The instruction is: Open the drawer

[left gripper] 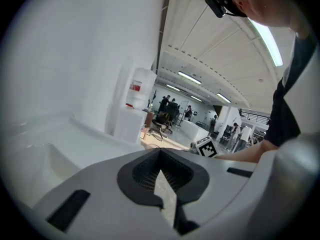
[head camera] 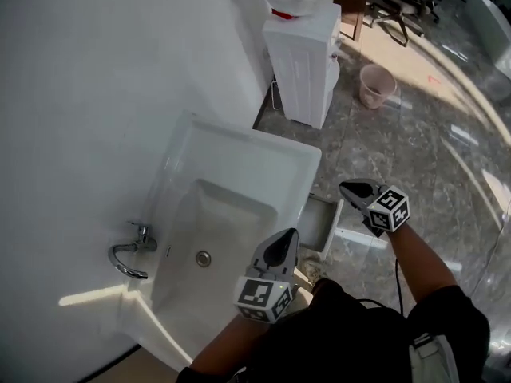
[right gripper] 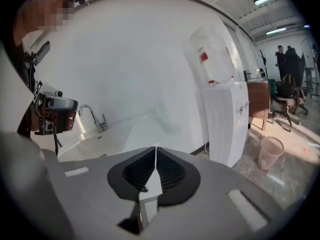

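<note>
In the head view a white drawer point(head camera: 321, 222) stands pulled out from under the white sink counter point(head camera: 263, 154), its grey inside showing. My right gripper point(head camera: 356, 188) hangs above the drawer's outer end, shut with nothing in it. My left gripper point(head camera: 281, 250) is over the sink's front edge, also shut and empty. The left gripper view shows its jaws point(left gripper: 161, 176) meeting in a line, with the other gripper's marker cube point(left gripper: 206, 147) beyond. In the right gripper view the jaws point(right gripper: 156, 173) are together, pointing towards the sink point(right gripper: 125, 129).
A chrome faucet point(head camera: 132, 255) sits at the sink's left on the white wall side. A white water dispenser point(head camera: 303, 58) stands past the sink, with a pink bucket point(head camera: 375, 84) beside it on the marble floor. Office chairs point(head camera: 399, 2) are far off.
</note>
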`<state>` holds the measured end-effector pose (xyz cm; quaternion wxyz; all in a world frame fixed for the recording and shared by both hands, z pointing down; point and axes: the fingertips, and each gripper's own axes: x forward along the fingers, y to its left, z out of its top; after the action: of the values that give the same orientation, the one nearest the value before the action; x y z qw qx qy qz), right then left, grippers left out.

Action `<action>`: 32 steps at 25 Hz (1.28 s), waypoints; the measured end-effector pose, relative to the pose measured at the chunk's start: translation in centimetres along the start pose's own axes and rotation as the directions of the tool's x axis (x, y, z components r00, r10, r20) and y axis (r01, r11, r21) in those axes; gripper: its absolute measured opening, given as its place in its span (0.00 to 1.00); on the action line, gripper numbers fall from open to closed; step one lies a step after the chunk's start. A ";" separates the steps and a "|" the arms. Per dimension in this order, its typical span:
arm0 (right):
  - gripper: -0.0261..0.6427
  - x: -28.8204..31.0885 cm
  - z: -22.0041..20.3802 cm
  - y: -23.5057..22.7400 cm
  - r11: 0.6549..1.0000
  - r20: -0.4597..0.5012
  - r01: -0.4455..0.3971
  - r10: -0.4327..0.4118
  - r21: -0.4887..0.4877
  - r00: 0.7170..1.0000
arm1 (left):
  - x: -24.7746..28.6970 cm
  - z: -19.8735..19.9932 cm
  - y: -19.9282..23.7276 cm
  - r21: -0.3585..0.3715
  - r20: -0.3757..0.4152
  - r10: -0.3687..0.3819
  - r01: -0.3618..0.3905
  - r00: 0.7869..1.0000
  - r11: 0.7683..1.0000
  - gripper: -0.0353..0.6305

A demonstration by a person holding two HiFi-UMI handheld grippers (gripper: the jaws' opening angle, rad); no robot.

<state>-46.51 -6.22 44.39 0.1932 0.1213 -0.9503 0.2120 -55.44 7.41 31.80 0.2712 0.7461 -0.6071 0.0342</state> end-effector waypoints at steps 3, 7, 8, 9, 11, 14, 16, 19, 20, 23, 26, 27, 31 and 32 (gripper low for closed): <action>0.04 1.8 6.1 2.6 0.996 0.001 -0.049 0.049 -0.069 0.999 | -3.3 5.1 2.2 -0.008 0.107 0.091 -0.090 0.990 0.996 0.04; 0.04 4.4 12.4 7.1 0.982 -0.023 -0.118 0.116 -0.150 0.993 | -9.1 9.9 4.8 -0.052 0.217 0.213 -0.207 0.952 0.977 0.04; 0.04 5.0 13.6 8.6 0.976 -0.028 -0.142 0.139 -0.165 0.990 | -10.8 10.6 5.4 -0.064 0.237 0.242 -0.233 0.941 0.970 0.04; 0.04 5.6 14.8 10.2 0.969 -0.033 -0.168 0.165 -0.184 0.986 | -12.6 11.1 6.0 -0.077 0.255 0.276 -0.265 0.927 0.961 0.04; 0.04 6.9 17.1 13.7 0.949 -0.039 -0.222 0.219 -0.224 0.975 | -16.7 11.7 7.3 -0.103 0.286 0.359 -0.344 0.888 0.933 0.04; 0.04 8.5 19.9 19.7 0.913 -0.049 -0.298 0.297 -0.278 0.954 | -23.5 11.9 8.8 -0.138 0.321 0.468 -0.448 0.824 0.883 0.04; 0.04 9.3 21.0 24.1 0.885 -0.062 -0.348 0.346 -0.309 0.936 | -28.4 11.6 9.5 -0.164 0.338 0.530 -0.505 0.778 0.847 0.04; 0.04 10.3 21.5 31.1 0.840 -0.088 -0.418 0.415 -0.346 0.906 | -35.9 10.1 10.1 -0.198 0.361 0.610 -0.581 0.705 0.789 0.04; 0.04 10.5 21.4 33.5 0.825 -0.097 -0.441 0.437 -0.353 0.894 | -38.4 9.3 10.1 -0.209 0.364 0.634 -0.604 0.682 0.769 0.04; 0.04 10.9 20.3 40.5 0.781 -0.130 -0.504 0.494 -0.368 0.860 | -45.5 6.5 9.7 -0.247 0.364 0.695 -0.655 0.620 0.714 0.04; 0.04 11.2 18.1 47.1 0.740 -0.173 -0.556 0.533 -0.379 0.828 | -52.0 2.9 9.2 -0.272 0.356 0.743 -0.698 0.567 0.663 0.04; 0.04 11.3 17.3 49.2 0.726 -0.186 -0.573 0.547 -0.381 0.816 | -54.0 1.8 8.9 -0.279 0.352 0.758 -0.712 0.548 0.644 0.04; 0.04 10.8 15.4 56.9 0.662 -0.234 -0.644 0.605 -0.384 0.761 | -61.4 -1.2 6.9 -0.332 0.332 0.821 -0.757 0.465 0.563 0.04; 0.04 10.5 14.9 58.8 0.643 -0.247 -0.663 0.621 -0.384 0.744 | -63.1 -1.7 6.2 -0.348 0.328 0.836 -0.766 0.440 0.540 0.04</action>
<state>-79.03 37.25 15.39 0.1715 -0.2814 -0.9430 0.0474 -77.14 63.50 11.52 0.1251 0.3310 -0.9332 -0.0632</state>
